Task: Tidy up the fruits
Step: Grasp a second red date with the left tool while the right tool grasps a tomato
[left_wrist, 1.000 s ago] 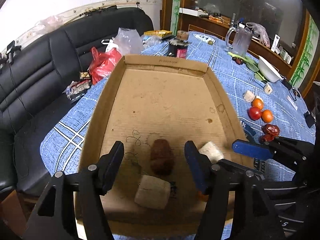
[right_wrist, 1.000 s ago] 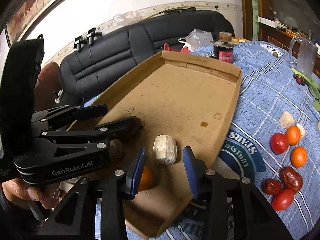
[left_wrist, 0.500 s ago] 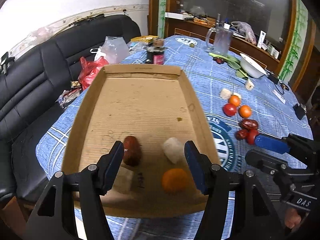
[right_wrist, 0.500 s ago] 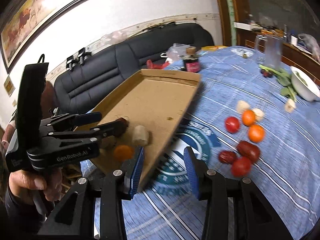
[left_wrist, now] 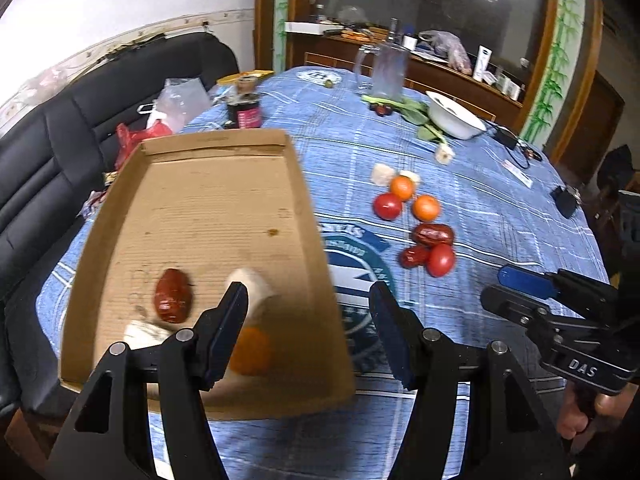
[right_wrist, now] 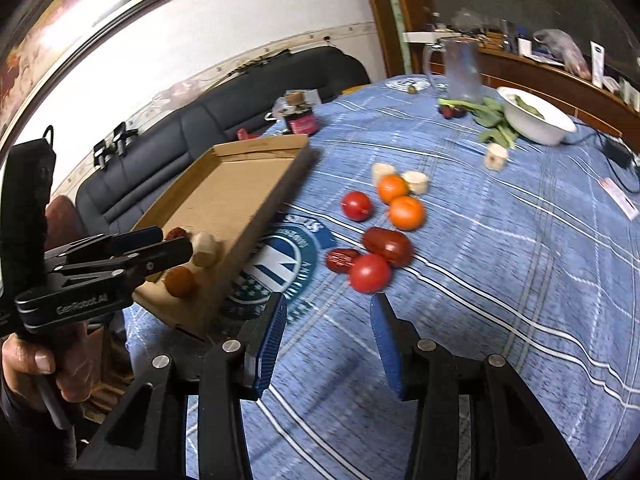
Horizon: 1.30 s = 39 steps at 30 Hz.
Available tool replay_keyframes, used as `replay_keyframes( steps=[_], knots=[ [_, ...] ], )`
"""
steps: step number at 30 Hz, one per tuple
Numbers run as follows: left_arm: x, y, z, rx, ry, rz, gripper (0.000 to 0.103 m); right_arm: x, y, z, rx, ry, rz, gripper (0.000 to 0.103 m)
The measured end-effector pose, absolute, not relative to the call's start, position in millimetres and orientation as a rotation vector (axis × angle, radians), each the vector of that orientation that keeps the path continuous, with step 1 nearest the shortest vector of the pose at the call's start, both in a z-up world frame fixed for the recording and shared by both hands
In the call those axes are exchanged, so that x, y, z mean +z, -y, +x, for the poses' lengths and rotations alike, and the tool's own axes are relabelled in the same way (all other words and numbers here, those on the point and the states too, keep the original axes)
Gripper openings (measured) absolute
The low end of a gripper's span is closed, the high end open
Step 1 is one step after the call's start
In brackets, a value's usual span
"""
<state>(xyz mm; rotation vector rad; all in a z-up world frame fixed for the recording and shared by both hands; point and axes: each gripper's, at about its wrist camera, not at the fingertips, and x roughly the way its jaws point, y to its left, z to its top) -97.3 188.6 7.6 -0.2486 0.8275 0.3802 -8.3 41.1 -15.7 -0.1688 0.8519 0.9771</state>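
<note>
A cardboard tray (left_wrist: 208, 200) (right_wrist: 240, 184) lies at the table's left. In it are a red date (left_wrist: 172, 294), a pale chunk (left_wrist: 254, 284), another pale chunk (left_wrist: 142, 334) and an orange (left_wrist: 250, 350). On the blue cloth sits a cluster: two tomatoes (right_wrist: 370, 274) (right_wrist: 356, 206), two oranges (right_wrist: 406, 212), two dates (right_wrist: 388, 242) and pale chunks (right_wrist: 416, 182). My left gripper (left_wrist: 308, 328) is open and empty over the tray's near right corner. My right gripper (right_wrist: 328, 340) is open and empty, just short of the near tomato.
A white bowl (right_wrist: 536, 120) with greens, a glass mug (right_wrist: 460, 68) and a dark jar (right_wrist: 300, 118) stand at the far side. A black sofa (left_wrist: 48, 132) runs along the left. A cable and small black devices lie at the right edge (left_wrist: 564, 200).
Both grippers have pulled back from the tray and swung right toward the fruit cluster. The orange and pale chunk lie loose in the tray. Both grippers stay open.
</note>
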Motion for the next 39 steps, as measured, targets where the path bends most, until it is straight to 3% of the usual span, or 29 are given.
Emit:
replay_keyframes(
  steps=[16,20,34,39],
  knots=[
    [3.8,-160.3,-68.0,0.305,-0.86,-0.236,0.062,-53.6,-78.6,25.1,0.951,-0.902,-0.25,0.044],
    [0.3,-158.0,-53.1,0.285,-0.878,-0.236,0.062,-56.3,-87.4,31.5,0.946,-0.895,-0.268,0.032],
    [-46.4,-131.2,16.3,0.239,-1.01,-0.176,0.061,-32.8,6.4,43.8,0.845,-0.887,-0.123,0.032],
    [-52.4,-133.2,17.4,0.267,-0.996,-0.168,0.033,-23.7,12.9,37.1,0.86,-0.867,-0.111,0.032]
  ],
)
